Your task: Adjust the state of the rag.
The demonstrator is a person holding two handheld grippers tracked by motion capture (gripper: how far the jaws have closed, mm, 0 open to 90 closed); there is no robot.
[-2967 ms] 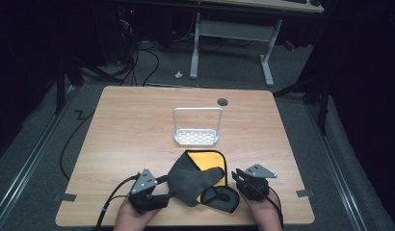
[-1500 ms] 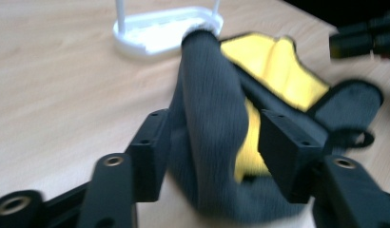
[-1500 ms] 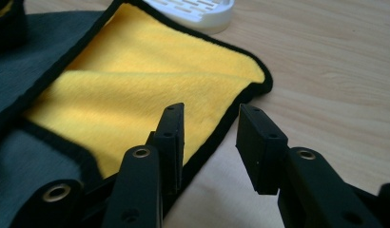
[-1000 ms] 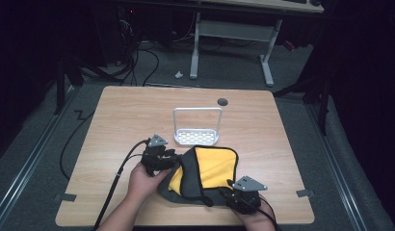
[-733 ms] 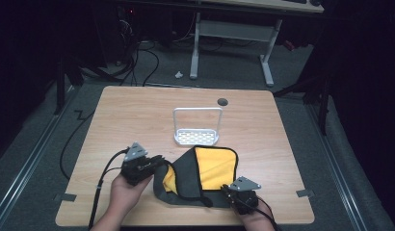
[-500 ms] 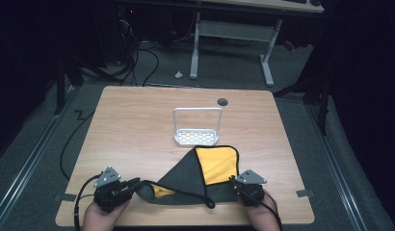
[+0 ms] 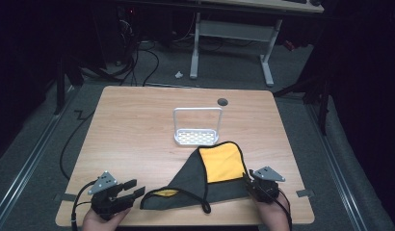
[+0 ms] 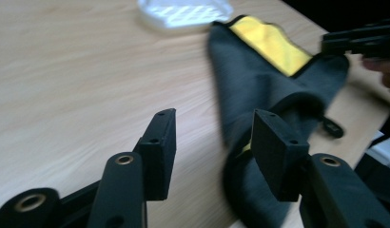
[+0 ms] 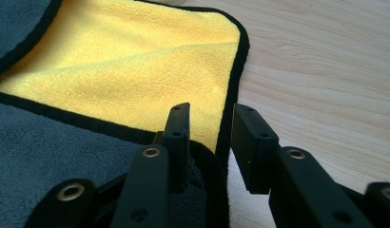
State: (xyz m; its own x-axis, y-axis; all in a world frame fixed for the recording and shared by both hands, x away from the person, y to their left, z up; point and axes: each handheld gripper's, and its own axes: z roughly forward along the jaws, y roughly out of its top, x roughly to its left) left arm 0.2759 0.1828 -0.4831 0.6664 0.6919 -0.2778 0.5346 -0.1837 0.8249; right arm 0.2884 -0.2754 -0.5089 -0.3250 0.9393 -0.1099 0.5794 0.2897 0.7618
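Observation:
A grey cloth with a yellow face and black trim (image 7: pixel 205 178) lies spread near the table's front edge, one corner drawn out to a point at the left. My left gripper (image 7: pixel 136 187) sits just left of that point. Its jaws have just been opening and stand open, with bare wood between them (image 8: pixel 214 116) and the cloth (image 8: pixel 259 80) beside the right jaw. My right gripper (image 7: pixel 248 177) is at the cloth's right corner. Its jaws (image 9: pixel 212 108) have just been opening too. The cloth's black edge (image 9: pixel 229 128) runs through the gap, and the pads are not pressing on it.
A white perforated tray with an upright wire frame (image 7: pixel 197 137) stands just behind the cloth. A round cable hole (image 7: pixel 222 101) sits near the table's back edge. Bare wood (image 7: pixel 133 134) stretches along the left half. Both hands are at the front edge.
The left gripper has drawn the cloth's corner out to the lower left and let go of it. The right gripper has shifted right and opened. The cloth now lies flatter and wider.

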